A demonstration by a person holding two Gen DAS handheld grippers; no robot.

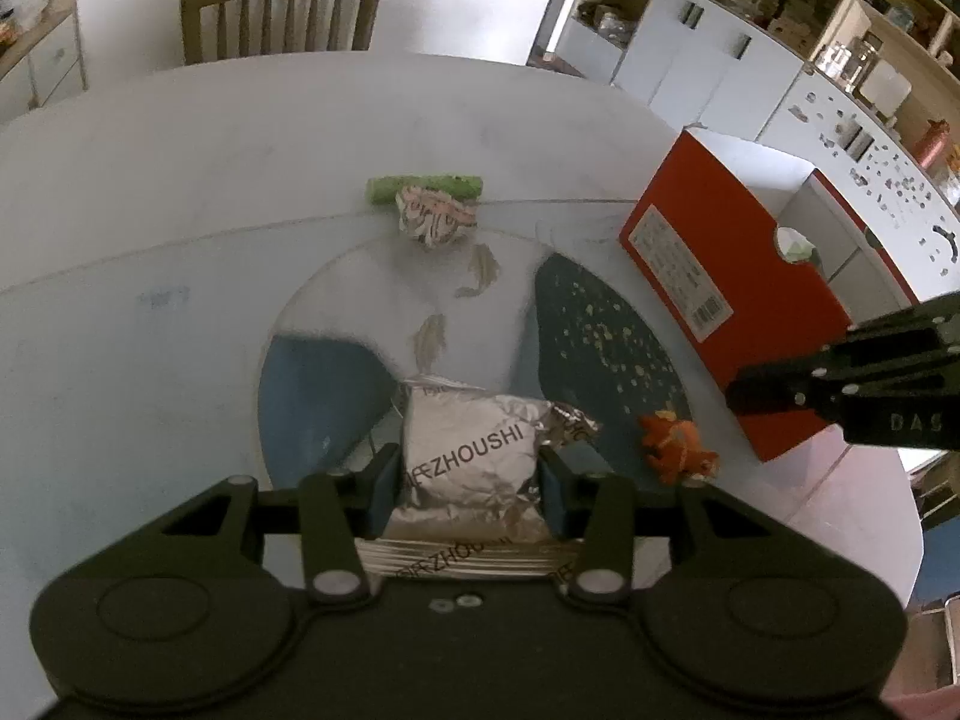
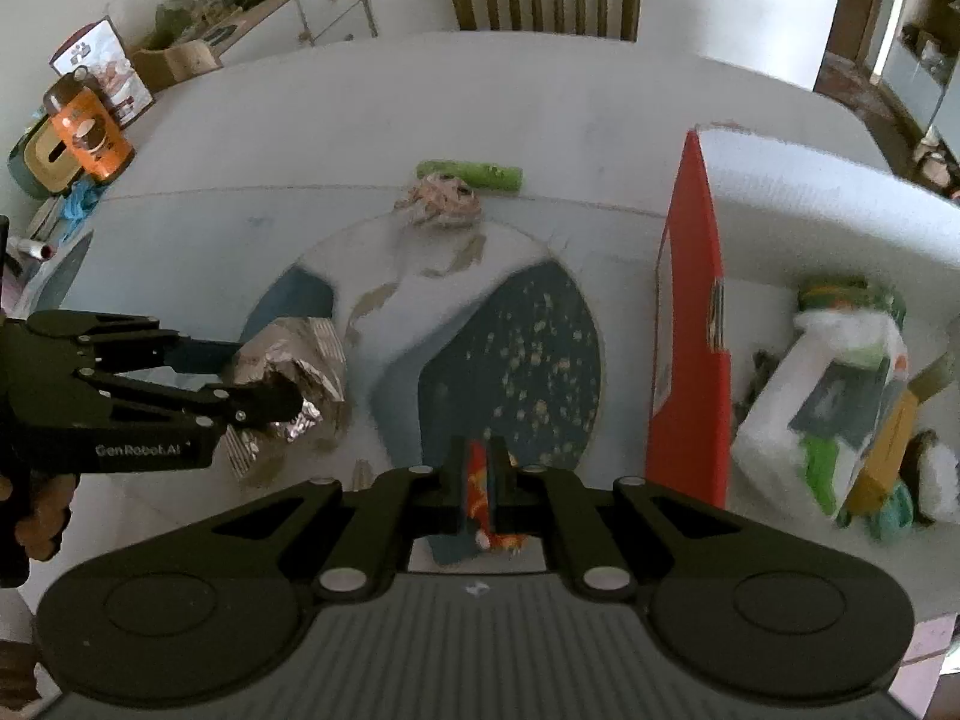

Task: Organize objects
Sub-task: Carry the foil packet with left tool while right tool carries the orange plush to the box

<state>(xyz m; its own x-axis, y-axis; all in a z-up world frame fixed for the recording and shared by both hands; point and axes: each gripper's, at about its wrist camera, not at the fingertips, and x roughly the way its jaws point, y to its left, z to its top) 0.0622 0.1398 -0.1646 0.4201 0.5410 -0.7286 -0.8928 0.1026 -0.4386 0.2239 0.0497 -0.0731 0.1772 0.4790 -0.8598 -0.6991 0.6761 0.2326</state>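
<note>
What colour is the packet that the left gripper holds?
Silver foil packet with dark lettering; clearest in the left wrist view.

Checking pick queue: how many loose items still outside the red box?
4: foil packet in left gripper, orange toy in right gripper, green roll and crumpled wrapper at far side. Others may be hidden.

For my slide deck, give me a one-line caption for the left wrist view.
Left gripper shut on a silver foil packet above the table, an orange toy and red box to the right.

Open table mid/far; red box wall blocking right, crumpled wrapper + green stick ahead.
</note>
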